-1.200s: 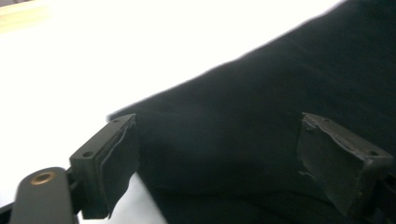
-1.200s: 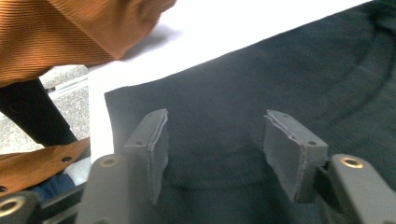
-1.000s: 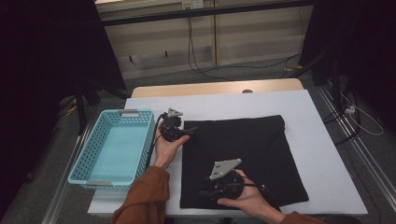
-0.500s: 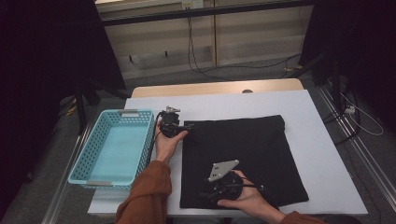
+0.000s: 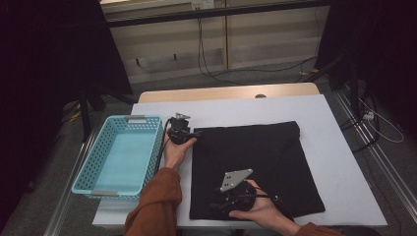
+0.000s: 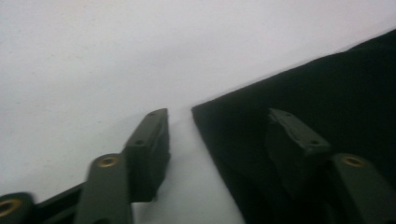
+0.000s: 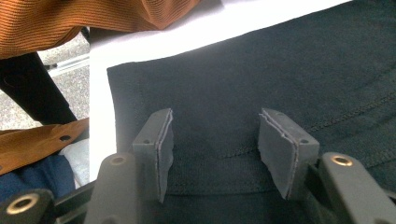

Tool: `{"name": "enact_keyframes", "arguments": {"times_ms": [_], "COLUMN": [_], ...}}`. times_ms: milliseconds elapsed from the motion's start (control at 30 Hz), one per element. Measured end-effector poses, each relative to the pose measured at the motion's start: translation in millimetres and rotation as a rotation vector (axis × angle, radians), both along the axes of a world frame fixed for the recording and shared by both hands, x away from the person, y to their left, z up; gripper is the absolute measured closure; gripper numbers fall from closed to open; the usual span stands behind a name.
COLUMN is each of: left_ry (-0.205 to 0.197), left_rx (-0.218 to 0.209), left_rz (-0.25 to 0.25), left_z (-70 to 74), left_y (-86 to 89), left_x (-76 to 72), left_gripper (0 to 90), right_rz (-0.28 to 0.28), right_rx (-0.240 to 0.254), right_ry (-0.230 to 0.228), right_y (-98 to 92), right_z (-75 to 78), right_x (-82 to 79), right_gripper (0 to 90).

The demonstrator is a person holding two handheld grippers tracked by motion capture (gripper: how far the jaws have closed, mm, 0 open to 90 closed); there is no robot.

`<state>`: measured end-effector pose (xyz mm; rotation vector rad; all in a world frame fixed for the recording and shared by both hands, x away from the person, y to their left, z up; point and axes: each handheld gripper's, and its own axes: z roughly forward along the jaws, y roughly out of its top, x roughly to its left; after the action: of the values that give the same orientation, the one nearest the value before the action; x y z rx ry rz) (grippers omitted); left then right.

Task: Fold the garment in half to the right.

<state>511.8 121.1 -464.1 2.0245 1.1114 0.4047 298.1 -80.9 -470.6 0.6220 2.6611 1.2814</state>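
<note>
1. The black cloth (image 5: 253, 164) lies flat on the white table (image 5: 344, 147), folded into a rough square, right of the blue basket (image 5: 118, 157).
2. My left gripper (image 5: 183, 132) sits at the cloth's far left corner, between the basket and the cloth.
3. In the left gripper view, that corner (image 6: 201, 112) points up between my jaws: one jaw stands over bare table, the other over the cloth.
4. My left jaws have just been closing. The corner lies between them, yet a clear gap remains on either side, so nothing is pinched.
5. My right gripper (image 5: 231, 199) rests on the near left part of the cloth, close to its front edge.
6. In the right gripper view, both pads (image 7: 159, 149) stand apart over the fabric, with a sewn hem running across between them.
7. The right jaws are spread, and I see no fold gathered between them; they grasp nothing.
8. My orange sleeve (image 5: 155, 206) runs along the cloth's left edge, on the table strip beside the basket.
</note>
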Motion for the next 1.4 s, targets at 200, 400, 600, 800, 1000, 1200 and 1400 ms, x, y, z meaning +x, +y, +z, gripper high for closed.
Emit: {"name": "enact_keyframes", "arguments": {"times_ms": [200,400,600,800,1000,1200,1400], "left_ry": [0.004,0.014,0.038,0.045,0.06,0.043,0.043], "left_rx": [0.0,0.005,-0.032,-0.055,-0.086,-0.091,-0.107], "left_rz": [-0.024,-0.055,-0.063,-0.045,-0.037,-0.034,-0.028], "left_z": [0.1,1.6,1.1,1.1,1.7,4.6,7.5], "left_y": [-5.5,-7.7,-9.4,-7.8,-1.7,-3.4,-2.0], "left_x": [-2.4,-4.9,-6.1,-5.4,-2.9,-4.1,-4.7], "left_gripper": [55.1,67.8,80.7,83.8,84.4,84.3,84.3], "right_rz": [0.0,-0.004,-0.006,-0.011,-0.013,-0.003,0.037], "right_rx": [0.002,-0.003,-0.004,-0.004,0.014,0.056,0.059], "right_ry": [0.003,-0.002,-0.005,-0.002,-0.009,-0.016,-0.011], "right_y": [0.1,1.2,1.7,2.0,0.6,1.3,15.6], "right_z": [-0.1,0.0,0.1,0.4,2.3,11.7,15.6], "right_x": [0.0,-1.7,-2.3,-2.9,-2.8,-6.1,-13.4], "right_gripper": [45.2,44.4,44.2,44.5,47.5,53.1,57.9]}}
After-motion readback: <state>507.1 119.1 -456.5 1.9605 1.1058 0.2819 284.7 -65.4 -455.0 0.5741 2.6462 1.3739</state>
